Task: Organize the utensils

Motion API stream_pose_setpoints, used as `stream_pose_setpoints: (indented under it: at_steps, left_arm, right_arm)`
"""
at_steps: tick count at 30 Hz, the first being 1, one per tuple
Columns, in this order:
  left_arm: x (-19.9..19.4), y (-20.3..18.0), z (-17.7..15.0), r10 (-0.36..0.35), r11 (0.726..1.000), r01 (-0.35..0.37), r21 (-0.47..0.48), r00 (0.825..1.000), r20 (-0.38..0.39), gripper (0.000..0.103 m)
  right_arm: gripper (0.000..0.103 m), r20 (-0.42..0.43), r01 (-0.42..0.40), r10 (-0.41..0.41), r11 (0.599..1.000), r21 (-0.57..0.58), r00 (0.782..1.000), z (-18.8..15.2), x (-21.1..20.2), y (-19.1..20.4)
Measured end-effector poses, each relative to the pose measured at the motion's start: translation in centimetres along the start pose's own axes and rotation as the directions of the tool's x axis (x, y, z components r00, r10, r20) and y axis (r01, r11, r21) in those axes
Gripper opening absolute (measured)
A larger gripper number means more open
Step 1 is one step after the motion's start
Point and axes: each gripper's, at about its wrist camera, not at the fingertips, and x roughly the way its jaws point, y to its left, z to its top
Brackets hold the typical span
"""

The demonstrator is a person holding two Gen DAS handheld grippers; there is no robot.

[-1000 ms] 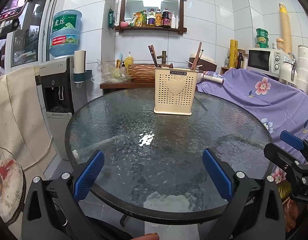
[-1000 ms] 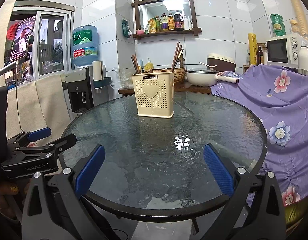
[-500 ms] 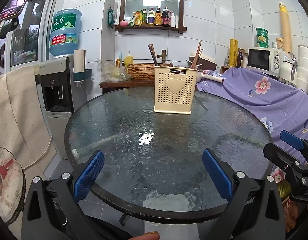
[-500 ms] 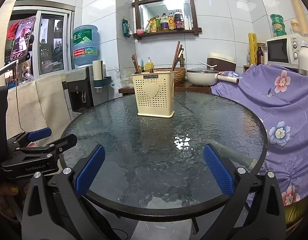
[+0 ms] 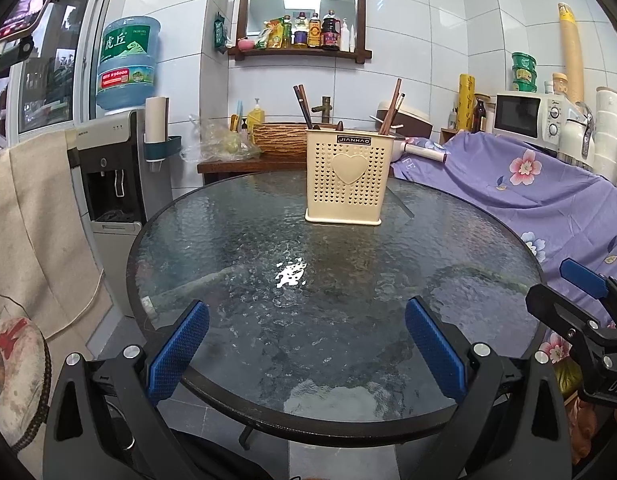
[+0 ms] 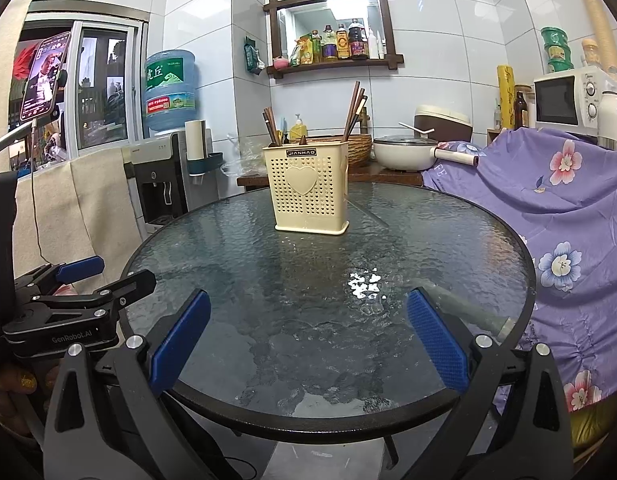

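Centrally, perforated cream plastic holder (image 5: 345,176), rippled round glass table (image 5: 236,240), both grippers wide apart, empty.

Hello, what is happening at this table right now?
A person holds two grippers at the near edge of a round glass table. The left gripper and right gripper are both open and hold nothing. Chopsticks stand in the cream utensil holder across the table.
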Motion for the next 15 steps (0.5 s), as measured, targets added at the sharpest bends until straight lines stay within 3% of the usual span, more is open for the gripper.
stream_pose_setpoints:
  at_steps: [15]
  left_arm:
    - [0.11,-0.21,0.12,0.009,1.000,-0.009,0.007,1.000,-0.010,0.097]
  right_arm:
    - [0.097,-0.004,-0.001,0.001,1.000,0.002,1.000,-0.05,0.10,0.03]
